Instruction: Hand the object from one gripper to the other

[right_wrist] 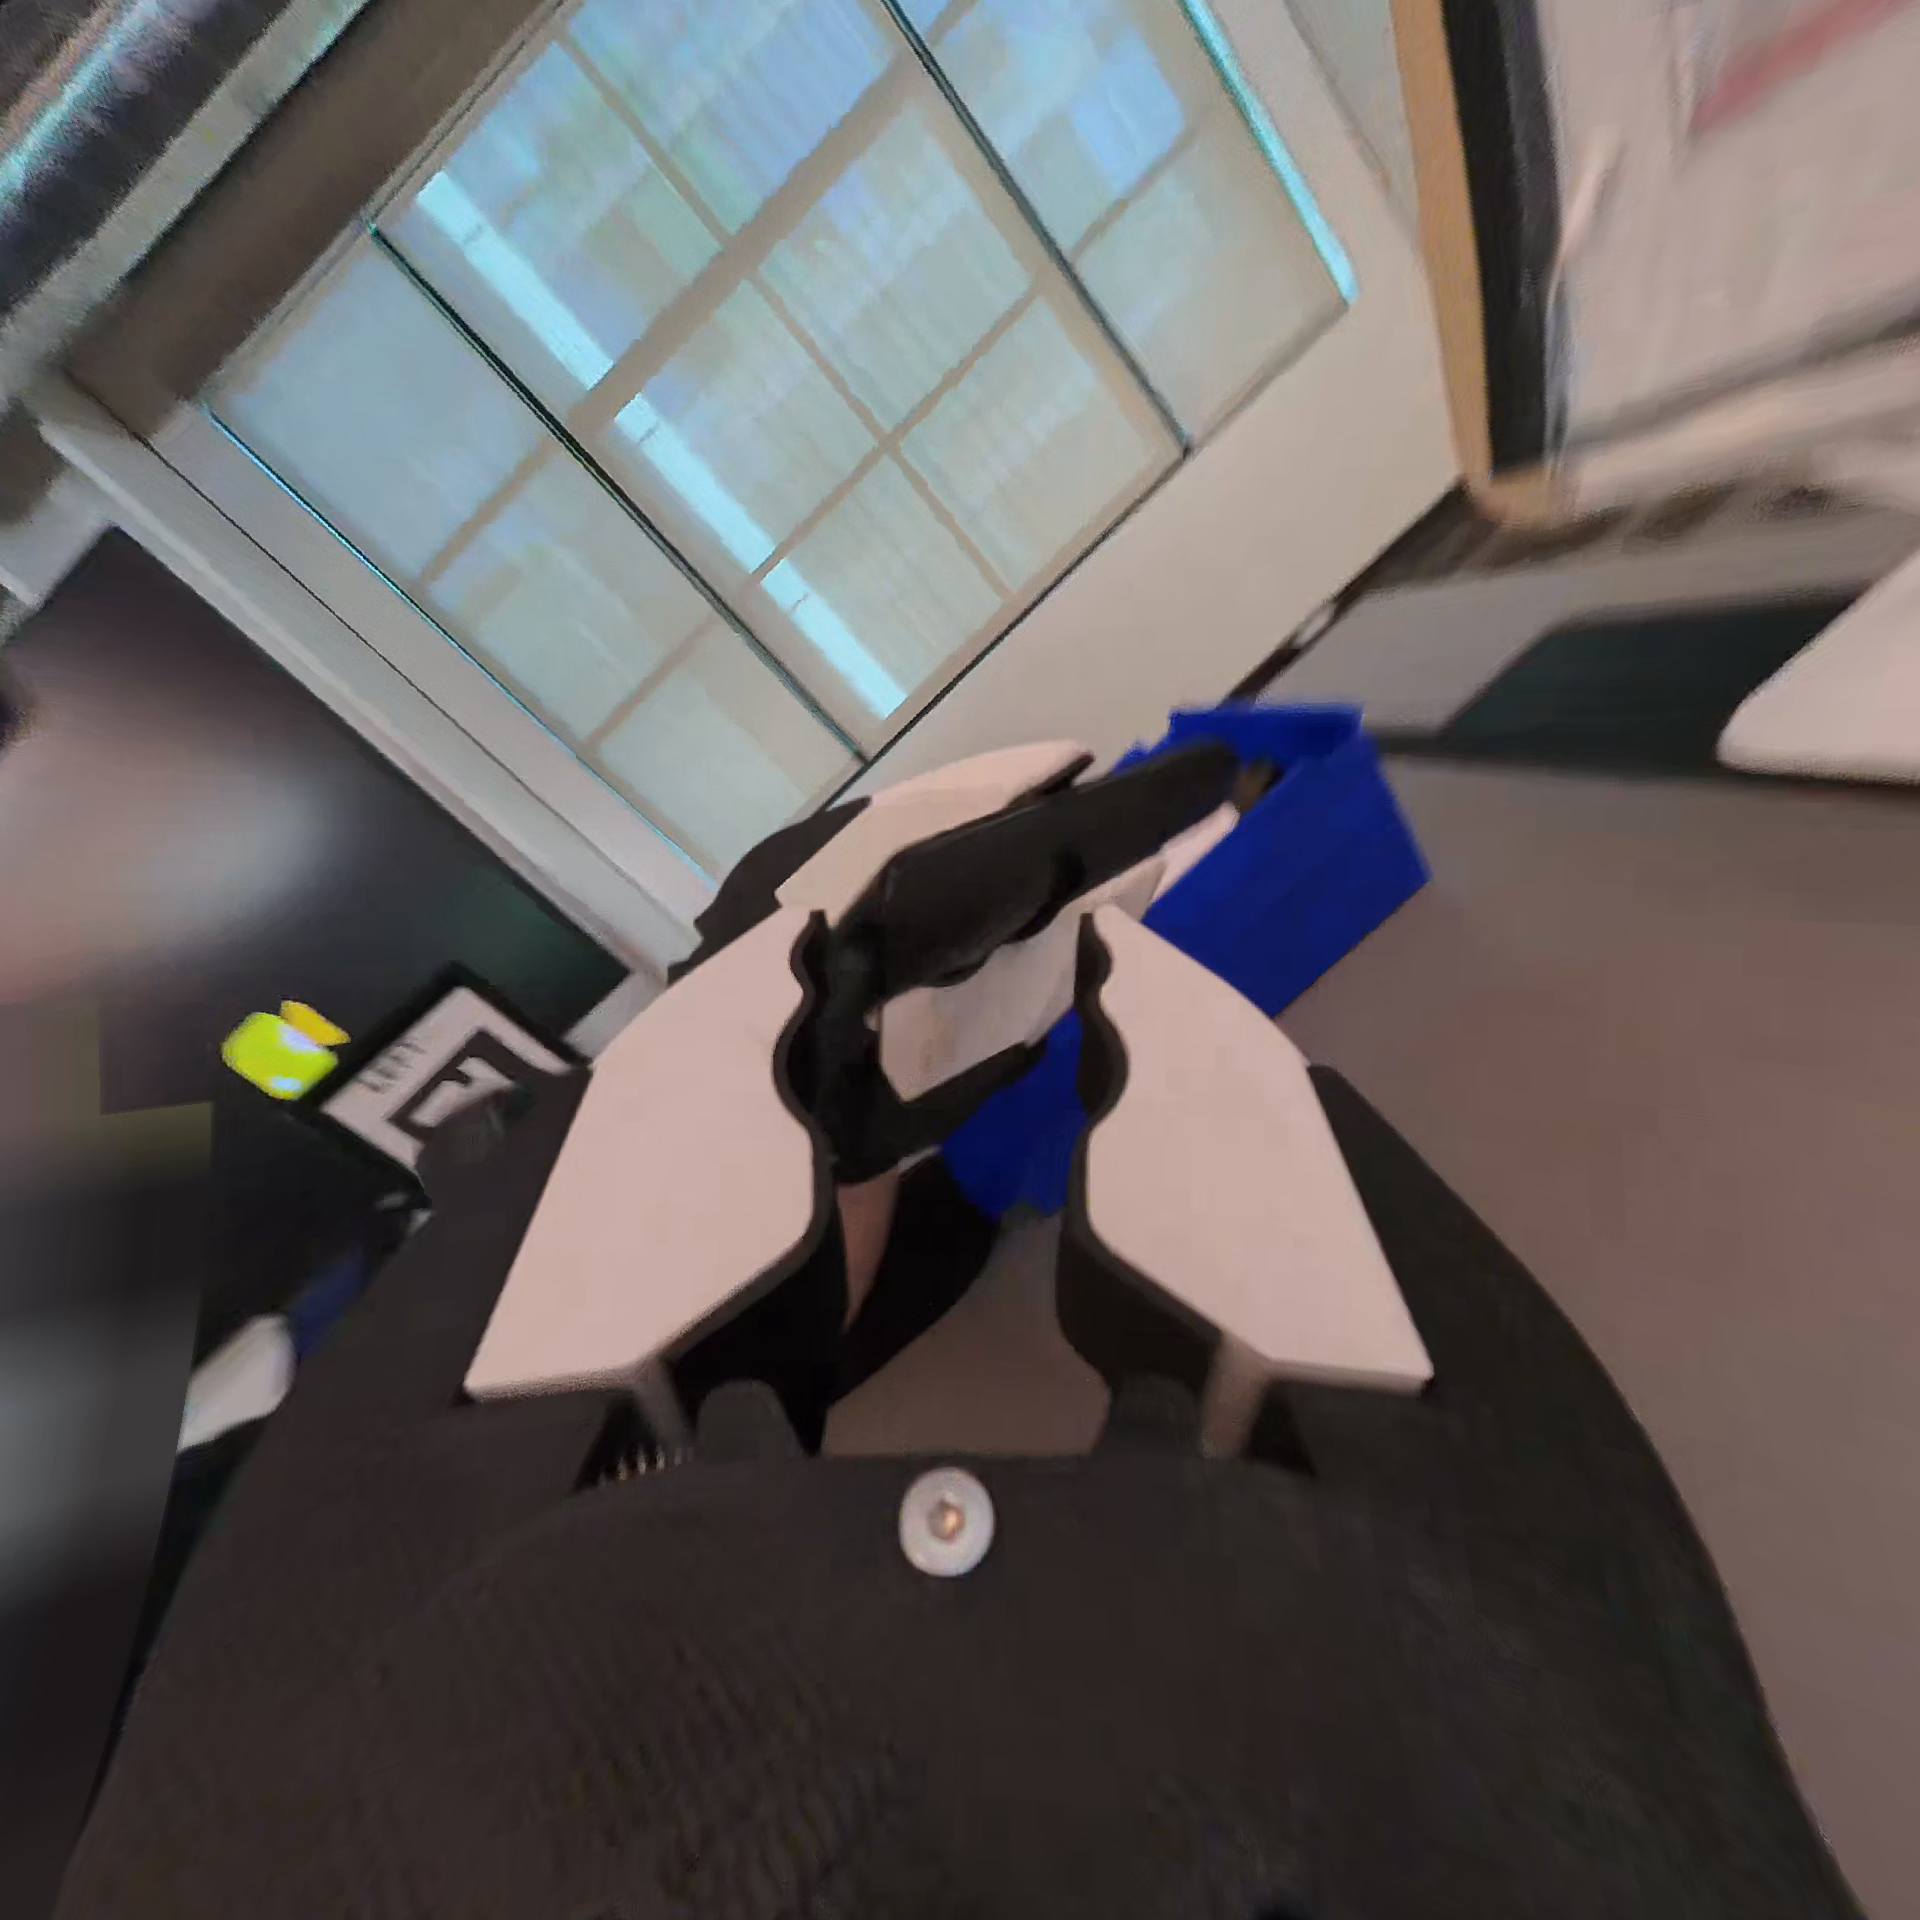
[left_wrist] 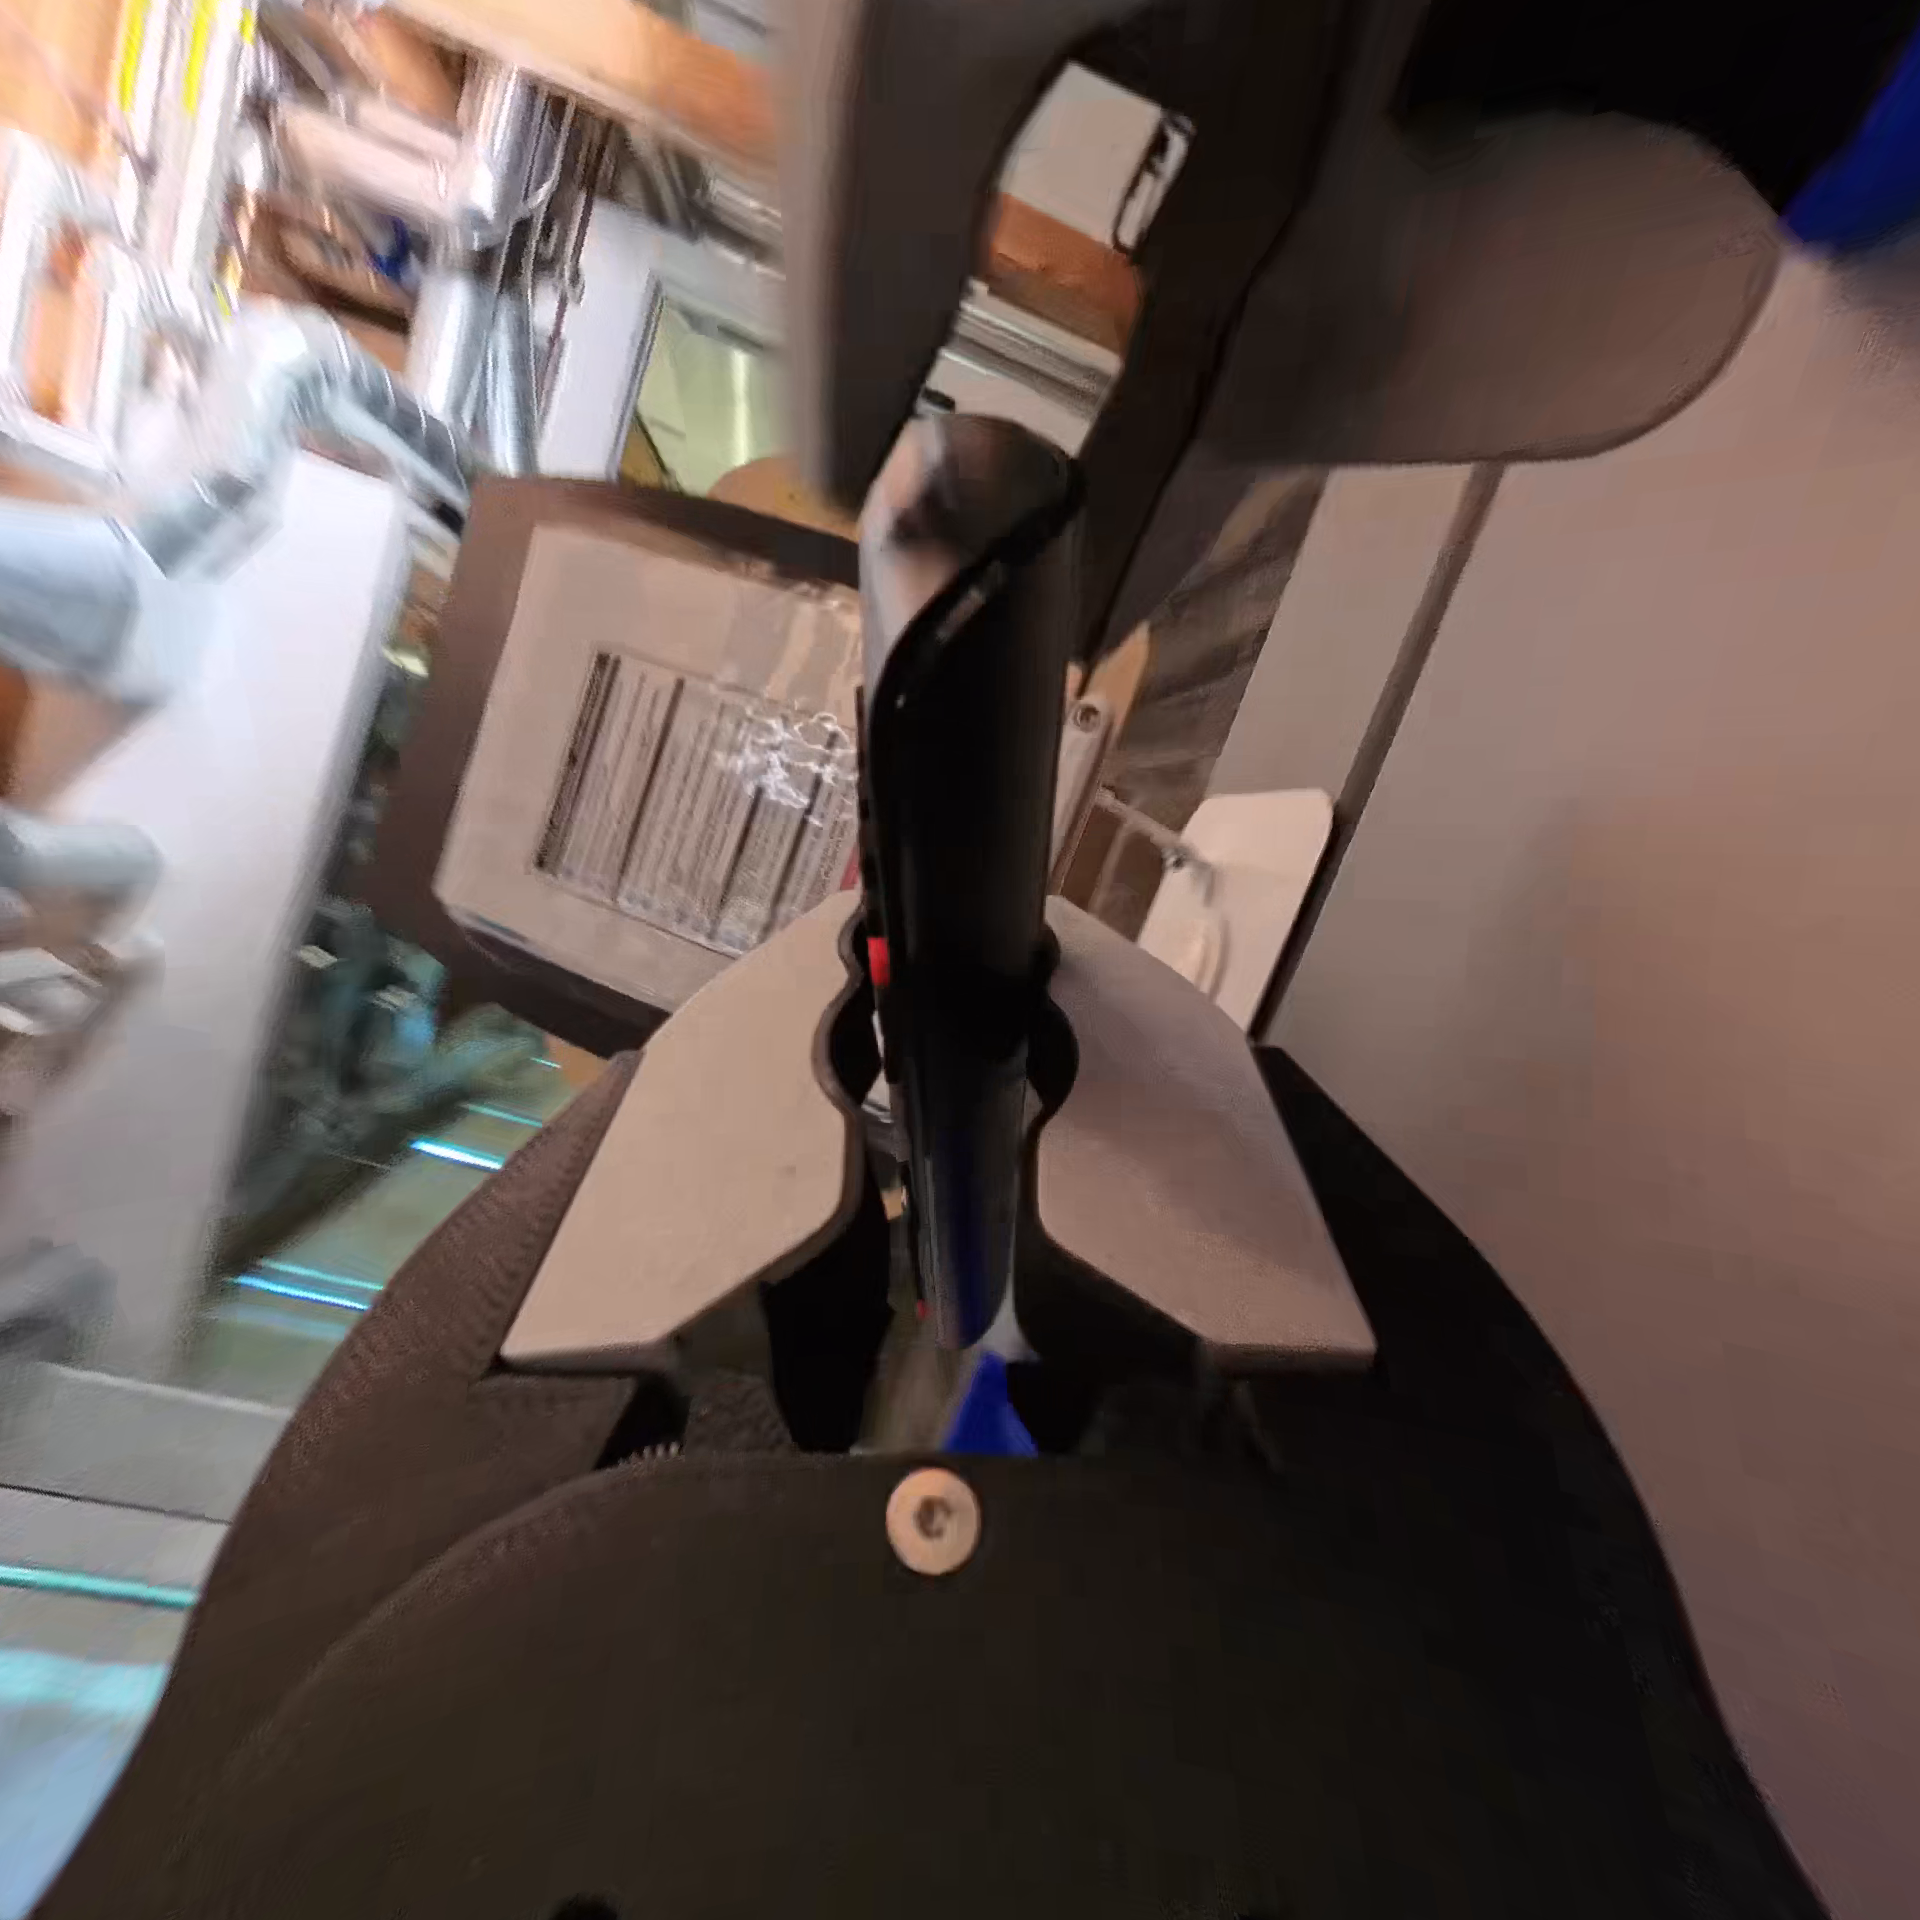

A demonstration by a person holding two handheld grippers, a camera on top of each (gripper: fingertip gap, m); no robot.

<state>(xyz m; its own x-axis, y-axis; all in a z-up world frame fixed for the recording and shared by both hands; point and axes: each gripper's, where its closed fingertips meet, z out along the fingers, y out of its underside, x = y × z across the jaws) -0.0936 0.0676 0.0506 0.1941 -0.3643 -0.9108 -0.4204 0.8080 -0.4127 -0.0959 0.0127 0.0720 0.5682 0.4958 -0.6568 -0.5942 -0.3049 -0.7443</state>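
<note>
A long black object with small red marks [left_wrist: 966, 727] stands between the pale fingers of my left gripper [left_wrist: 951, 956], which is shut on its lower part. Its upper end reaches up between the fingers of my right gripper [left_wrist: 1039, 343], which comes in from above and stands open around it. In the right wrist view my right gripper [right_wrist: 951, 935] has its jaws apart. The black object [right_wrist: 987, 883] and the left gripper's pale fingers [right_wrist: 956, 1023] lie in the gap. I cannot tell whether the right fingers touch the object.
A blue bin [right_wrist: 1299, 831] stands on the grey surface behind the grippers. A window [right_wrist: 727, 416] fills the wall beyond. A yellow-green item [right_wrist: 281, 1049] and a black-and-white marker card [right_wrist: 447, 1081] lie left. A framed vent-like box [left_wrist: 644, 748] and cluttered shelves [left_wrist: 208, 208] show left.
</note>
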